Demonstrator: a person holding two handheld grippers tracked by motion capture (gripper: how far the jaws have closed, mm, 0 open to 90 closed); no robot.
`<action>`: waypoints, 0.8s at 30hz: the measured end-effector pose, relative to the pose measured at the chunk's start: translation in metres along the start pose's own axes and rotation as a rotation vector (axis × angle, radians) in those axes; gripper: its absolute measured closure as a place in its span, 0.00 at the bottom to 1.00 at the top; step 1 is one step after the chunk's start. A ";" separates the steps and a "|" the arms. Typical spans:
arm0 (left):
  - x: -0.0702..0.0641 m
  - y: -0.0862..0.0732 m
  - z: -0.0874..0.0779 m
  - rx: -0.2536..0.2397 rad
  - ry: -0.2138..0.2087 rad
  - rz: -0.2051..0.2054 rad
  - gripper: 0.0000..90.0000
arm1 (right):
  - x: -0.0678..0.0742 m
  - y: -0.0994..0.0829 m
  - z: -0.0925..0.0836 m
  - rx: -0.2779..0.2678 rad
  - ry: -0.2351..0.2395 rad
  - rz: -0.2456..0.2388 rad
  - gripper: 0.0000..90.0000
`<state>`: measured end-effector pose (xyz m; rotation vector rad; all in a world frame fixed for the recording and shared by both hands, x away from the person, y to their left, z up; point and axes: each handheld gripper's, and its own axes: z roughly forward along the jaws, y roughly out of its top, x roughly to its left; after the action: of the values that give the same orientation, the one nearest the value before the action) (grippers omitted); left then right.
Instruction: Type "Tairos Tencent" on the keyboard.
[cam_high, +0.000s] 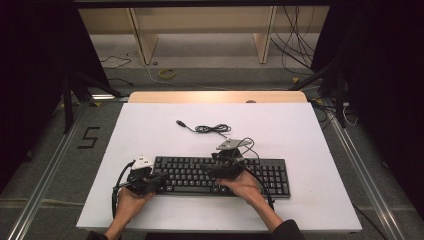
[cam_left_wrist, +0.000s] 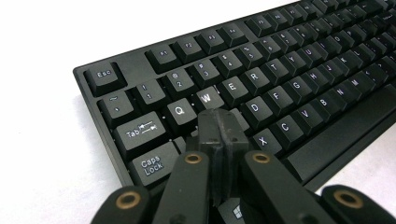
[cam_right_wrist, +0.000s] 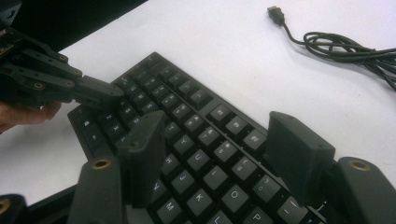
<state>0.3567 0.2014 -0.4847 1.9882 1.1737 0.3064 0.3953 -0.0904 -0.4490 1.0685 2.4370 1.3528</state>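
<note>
Bare table (cam_high: 150, 130) lies open left of the coiled cable (cam_high: 212, 129); the keyboard (cam_high: 270, 175) spans the near middle.

High view from above the near side, facing forward and down on white table (cam_high: 300, 130), both gripper views close and low, sharing the keyboard (cam_high: 270, 175) (cam_left_wrist: 289, 79) (cam_right_wrist: 205, 140).

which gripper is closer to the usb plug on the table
Right. The right gripper hovers over the keyboard's middle, just below the USB plug; the left gripper sits at the keyboard's left end, farther away.
</note>
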 end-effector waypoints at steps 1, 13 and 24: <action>0.000 0.000 0.000 -0.002 0.001 -0.004 1.00 | 0.000 0.000 0.000 0.002 0.000 0.001 0.44; -0.004 0.004 -0.011 -0.083 -0.024 -0.008 0.87 | 0.001 -0.001 0.002 0.016 -0.002 -0.001 0.56; -0.012 0.005 -0.016 -0.133 -0.063 -0.003 0.64 | 0.003 -0.005 0.008 0.057 -0.011 -0.017 0.82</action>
<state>0.3448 0.1980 -0.4683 1.8673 1.0884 0.3096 0.3946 -0.0846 -0.4571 1.0629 2.4845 1.2761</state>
